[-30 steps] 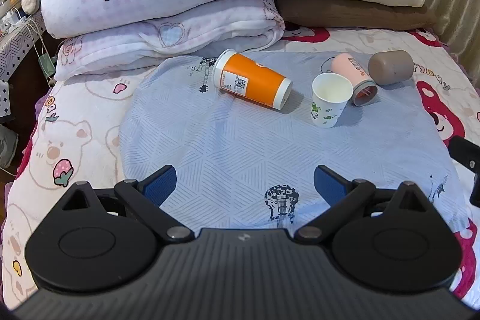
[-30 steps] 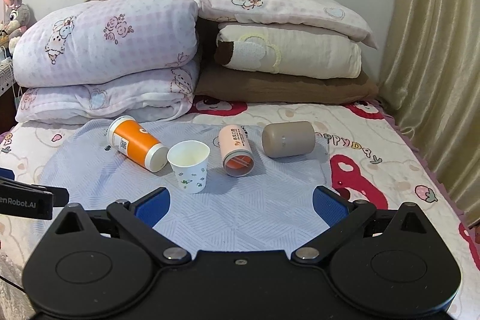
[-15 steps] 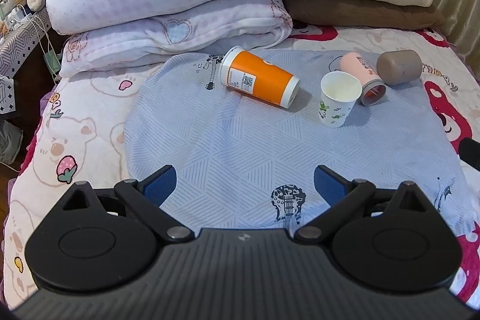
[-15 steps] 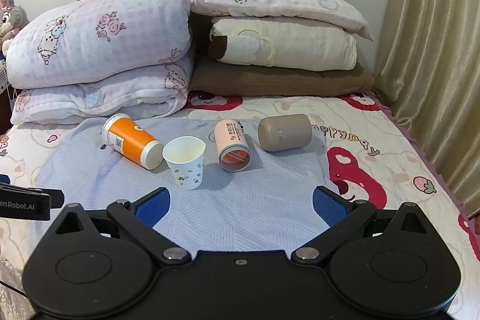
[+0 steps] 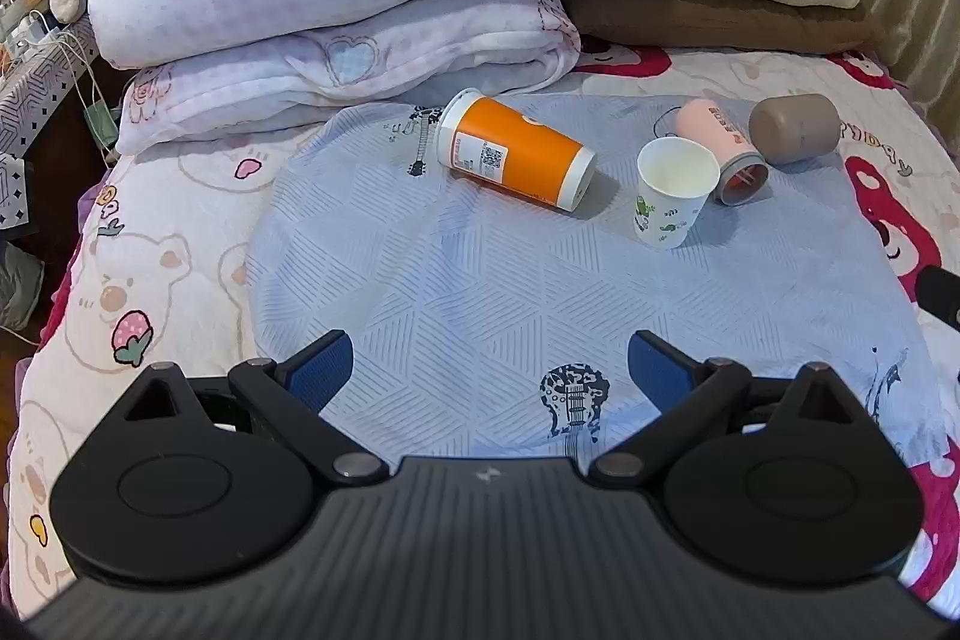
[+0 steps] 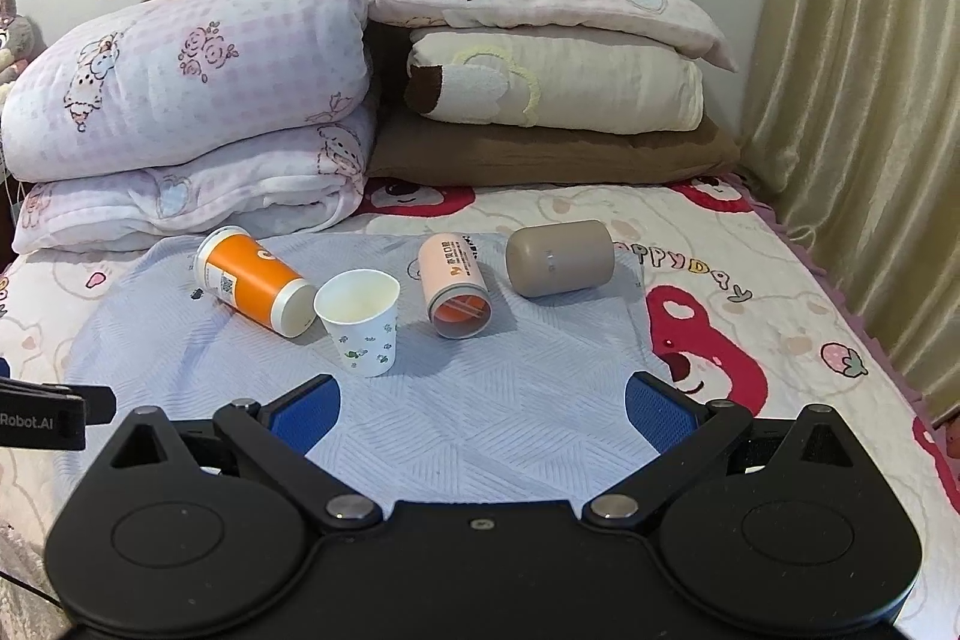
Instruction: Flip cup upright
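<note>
Both my left tongs [image 5: 489, 367] and right tongs [image 6: 483, 409] are spread and hold nothing; the orange cup [image 5: 516, 154] lies on its side on the bed ahead, long axis running left-right, nearer the left.

Even, soft indoor light fills both sharp views, the cups [image 6: 358, 322] casting faint shadows on the blue cloth [image 5: 480, 280], while fisheye bending curves the edges and darkens the corners beside the curtain [image 6: 852, 100].
</note>
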A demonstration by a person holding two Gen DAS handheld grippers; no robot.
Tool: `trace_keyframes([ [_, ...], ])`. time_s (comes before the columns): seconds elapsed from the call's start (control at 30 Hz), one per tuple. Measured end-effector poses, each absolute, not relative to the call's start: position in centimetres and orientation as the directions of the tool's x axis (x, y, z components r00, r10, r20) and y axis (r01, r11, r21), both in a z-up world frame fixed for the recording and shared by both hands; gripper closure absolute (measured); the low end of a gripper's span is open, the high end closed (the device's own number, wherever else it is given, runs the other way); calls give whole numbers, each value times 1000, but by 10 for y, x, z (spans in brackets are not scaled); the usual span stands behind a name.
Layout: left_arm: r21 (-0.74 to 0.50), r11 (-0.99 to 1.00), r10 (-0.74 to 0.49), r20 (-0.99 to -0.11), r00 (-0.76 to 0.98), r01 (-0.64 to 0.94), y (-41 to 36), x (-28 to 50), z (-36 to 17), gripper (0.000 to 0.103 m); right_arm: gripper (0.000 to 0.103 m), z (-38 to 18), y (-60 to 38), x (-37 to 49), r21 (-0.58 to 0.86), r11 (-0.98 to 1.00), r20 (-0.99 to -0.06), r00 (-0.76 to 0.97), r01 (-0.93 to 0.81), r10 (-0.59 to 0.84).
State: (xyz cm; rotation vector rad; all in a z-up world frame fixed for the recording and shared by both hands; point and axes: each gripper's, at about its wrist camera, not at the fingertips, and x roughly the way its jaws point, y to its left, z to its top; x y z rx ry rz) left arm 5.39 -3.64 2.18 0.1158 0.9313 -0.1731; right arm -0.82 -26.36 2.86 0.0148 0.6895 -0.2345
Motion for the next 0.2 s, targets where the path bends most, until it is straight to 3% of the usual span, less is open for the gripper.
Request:
trace_keyframes([
  [0.2,23,979,-102,-808,580,204,-38,54,22,3,0,28,-264,-7,-64,973,-638,741,221,-210],
])
